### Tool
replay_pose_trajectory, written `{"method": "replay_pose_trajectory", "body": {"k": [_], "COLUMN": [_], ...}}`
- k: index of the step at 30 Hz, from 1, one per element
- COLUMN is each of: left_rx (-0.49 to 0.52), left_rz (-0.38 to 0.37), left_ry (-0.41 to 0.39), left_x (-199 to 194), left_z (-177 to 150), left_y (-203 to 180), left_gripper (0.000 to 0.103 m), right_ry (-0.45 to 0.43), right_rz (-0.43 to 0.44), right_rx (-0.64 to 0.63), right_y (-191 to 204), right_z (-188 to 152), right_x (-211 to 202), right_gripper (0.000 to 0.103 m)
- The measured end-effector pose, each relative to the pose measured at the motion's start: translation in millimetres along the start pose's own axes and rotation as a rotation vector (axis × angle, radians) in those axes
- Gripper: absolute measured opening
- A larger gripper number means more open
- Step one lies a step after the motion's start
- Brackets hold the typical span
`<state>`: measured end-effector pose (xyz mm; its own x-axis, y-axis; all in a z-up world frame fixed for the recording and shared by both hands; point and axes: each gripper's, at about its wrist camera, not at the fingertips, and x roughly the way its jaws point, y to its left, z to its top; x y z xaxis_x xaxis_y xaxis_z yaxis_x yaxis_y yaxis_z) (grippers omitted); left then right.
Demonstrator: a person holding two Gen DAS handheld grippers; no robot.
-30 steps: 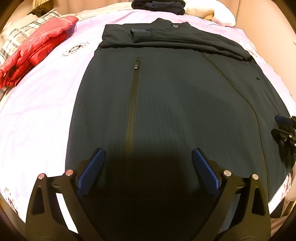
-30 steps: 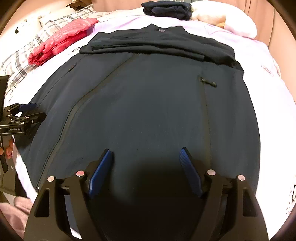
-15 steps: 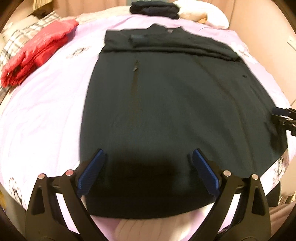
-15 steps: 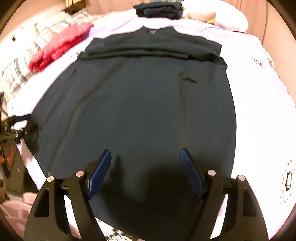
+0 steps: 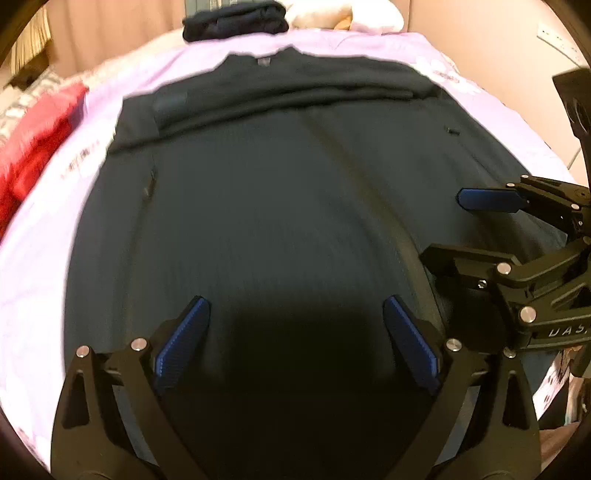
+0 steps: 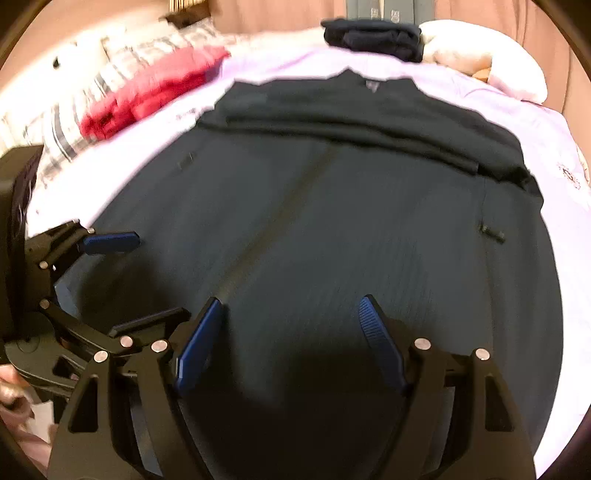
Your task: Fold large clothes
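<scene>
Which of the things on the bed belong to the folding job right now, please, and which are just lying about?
Belongs to the job:
- dark jacket, spread flat, sleeves folded across the top
- left gripper, open above it
- right gripper, open above it

Just lying about:
- red jacket
- folded dark clothes
- cream pillow
- plaid bedding

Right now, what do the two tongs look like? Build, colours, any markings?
Both match: black angular frames with triangular cutouts and silver rivet pins at the joints. Each finger carries a flat, ribbed blue pad. The left tongs and right tongs look identical from their own cameras. The right tongs' body, seen from the left camera, bears pale lettering, partly cut off. No cables visible.
</scene>
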<state>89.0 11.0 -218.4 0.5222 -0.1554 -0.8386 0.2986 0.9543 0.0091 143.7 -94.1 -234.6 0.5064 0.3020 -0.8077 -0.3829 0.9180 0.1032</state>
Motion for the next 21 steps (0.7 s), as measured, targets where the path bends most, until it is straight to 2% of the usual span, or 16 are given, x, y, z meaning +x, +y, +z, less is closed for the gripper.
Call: {"method": "replay_pose_trajectory", "body": {"k": [4, 14, 21], "left_rx": [-0.028, -0.099, -0.103], "left_rz": [-0.032, 0.001, 0.041], "left_ry": [-0.005, -0.011, -0.009], "left_x": [-8, -32, -39], "left_z": [-12, -43, -50], "left_y": [6, 37, 37], "left_gripper": [0.098, 0.098, 0.098], "right_ry": [0.008, 0.025, 0.013], "right_rz": [-0.010, -0.079, -0.110], "right_rx": [-0.014, 0.075, 0.106], "right_y": [-3, -36, -50], "right_z": [-16, -54, -70], "right_x": [-4, -35, -50], "right_gripper": [0.077, 0.077, 0.077]}}
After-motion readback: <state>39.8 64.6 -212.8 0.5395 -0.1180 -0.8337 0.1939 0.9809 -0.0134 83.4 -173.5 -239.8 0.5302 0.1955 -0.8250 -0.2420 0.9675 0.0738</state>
